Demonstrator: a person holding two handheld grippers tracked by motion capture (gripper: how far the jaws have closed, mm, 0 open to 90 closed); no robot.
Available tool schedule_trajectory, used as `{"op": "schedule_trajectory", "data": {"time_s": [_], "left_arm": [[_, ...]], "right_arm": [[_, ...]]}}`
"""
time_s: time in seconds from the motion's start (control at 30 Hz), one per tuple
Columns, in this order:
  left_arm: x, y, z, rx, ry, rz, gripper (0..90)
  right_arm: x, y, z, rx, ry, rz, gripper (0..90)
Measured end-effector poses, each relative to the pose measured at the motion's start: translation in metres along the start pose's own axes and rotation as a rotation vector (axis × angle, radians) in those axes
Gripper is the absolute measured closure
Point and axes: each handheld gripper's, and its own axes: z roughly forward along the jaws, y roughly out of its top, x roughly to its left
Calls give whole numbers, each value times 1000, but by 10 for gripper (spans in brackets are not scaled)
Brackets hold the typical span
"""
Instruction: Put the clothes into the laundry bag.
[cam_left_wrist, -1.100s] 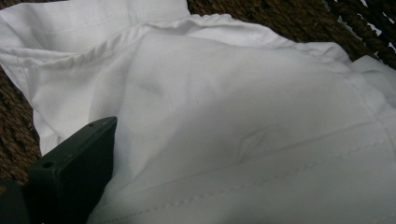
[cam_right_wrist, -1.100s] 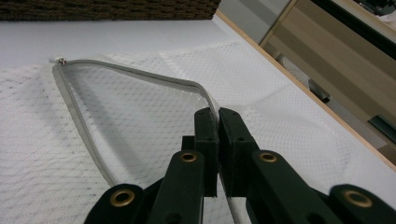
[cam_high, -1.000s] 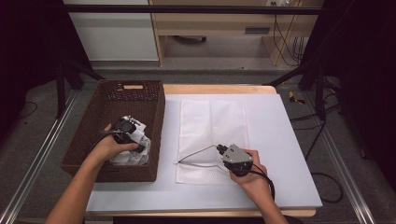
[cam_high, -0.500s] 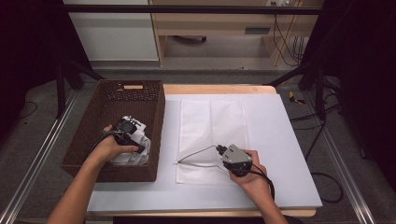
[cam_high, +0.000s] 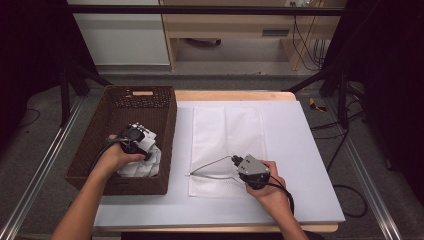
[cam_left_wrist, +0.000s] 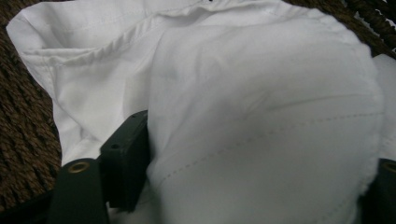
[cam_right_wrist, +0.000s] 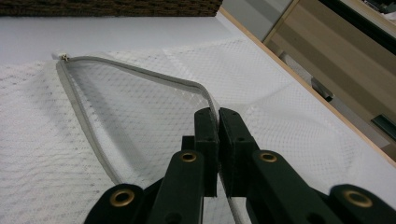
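A white cloth (cam_high: 142, 162) lies bunched in the near end of a brown wicker basket (cam_high: 167, 125). My left gripper (cam_high: 145, 148) is pressed down into it. In the left gripper view the cloth (cam_left_wrist: 233, 70) bulges between the jaws, which stand wide apart, so the left gripper (cam_left_wrist: 254, 154) is open around it. A white mesh bag (cam_high: 227, 130) lies flat on the table. My right gripper (cam_high: 233, 160) is shut on the bag's grey zipper edge (cam_right_wrist: 140, 74) and holds it up, so the bag's mouth (cam_high: 210, 167) gapes toward the basket. The right gripper (cam_right_wrist: 218, 112) shows its jaws pressed together.
The basket stands at the left of the white table top (cam_high: 300, 150), with its side wall (cam_right_wrist: 112, 7) close to the bag's mouth. A wooden shelf unit (cam_high: 235, 30) stands beyond the far edge. Black frame legs (cam_high: 330, 75) rise at both sides.
The left gripper has shifted very slightly on the cloth in the basket. The right gripper holds the zipper edge just as before.
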Motion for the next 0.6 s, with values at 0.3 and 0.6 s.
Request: {"op": "schedule_trajectory", "data": {"time_s": [0.3, 0.6], "left_arm": [[5, 3, -3, 17, 20, -3, 504], [5, 4, -2, 24, 49, 16, 628]], "right_arm": [[0, 0, 0, -3, -1, 2, 868], [-1, 0, 0, -3, -1, 1, 869]]}}
